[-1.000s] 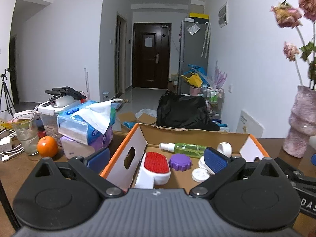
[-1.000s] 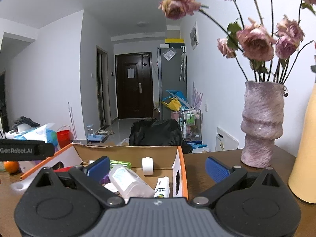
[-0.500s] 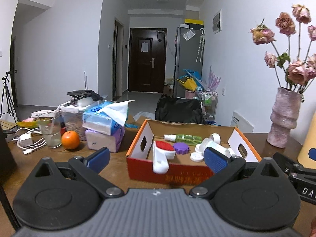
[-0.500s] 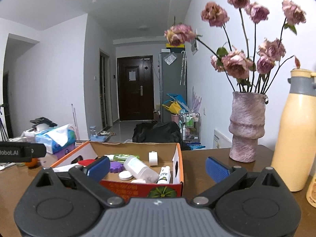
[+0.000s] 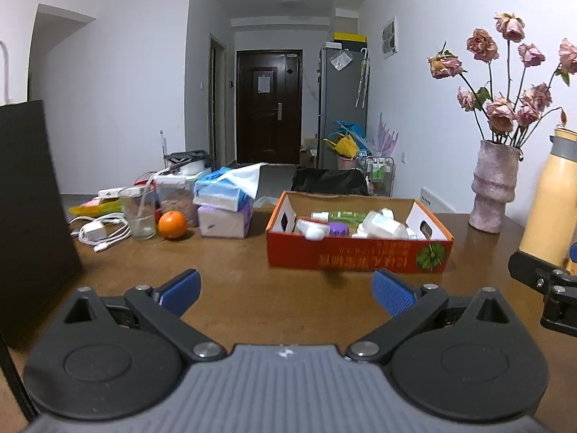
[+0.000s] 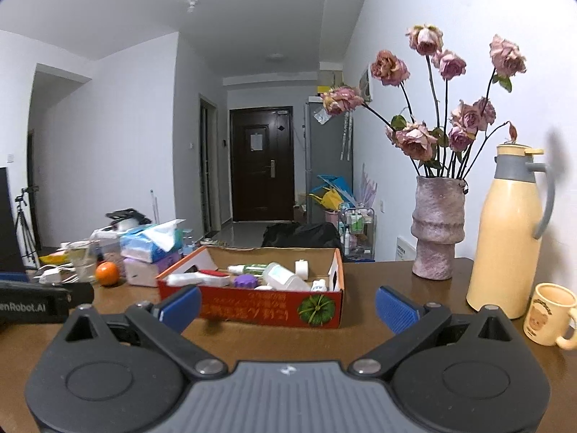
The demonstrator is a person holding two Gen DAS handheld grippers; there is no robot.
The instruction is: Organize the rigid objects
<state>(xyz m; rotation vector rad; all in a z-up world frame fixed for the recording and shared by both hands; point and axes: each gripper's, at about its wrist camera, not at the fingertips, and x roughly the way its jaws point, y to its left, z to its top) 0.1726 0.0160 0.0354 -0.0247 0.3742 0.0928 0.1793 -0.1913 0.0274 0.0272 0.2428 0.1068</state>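
Observation:
A red cardboard box (image 5: pixel 357 256) (image 6: pixel 252 308) stands on the brown table (image 5: pixel 252 288). Inside lie a clear plastic bottle (image 5: pixel 382 225) (image 6: pixel 283 278), a green spray bottle (image 5: pixel 339 214), a purple cap (image 5: pixel 338 231) (image 6: pixel 245 281), a red-and-white brush (image 5: pixel 312 229) (image 6: pixel 205 278) and small white items. My left gripper (image 5: pixel 285 290) is open and empty, well back from the box. My right gripper (image 6: pixel 286 305) is also open and empty, just in front of the box.
Left of the box are tissue packs (image 5: pixel 223 205), an orange (image 5: pixel 172 225), a glass (image 5: pixel 139 216) and white cables (image 5: pixel 102 231). A dark panel (image 5: pixel 32 198) stands at far left. At the right stand a pink vase (image 6: pixel 436 231), a yellow thermos (image 6: pixel 508 238) and a mug (image 6: pixel 548 315).
Both grippers have pulled back from over the box toward the near table edge, so the box now looks smaller and farther. Both stay open and empty.

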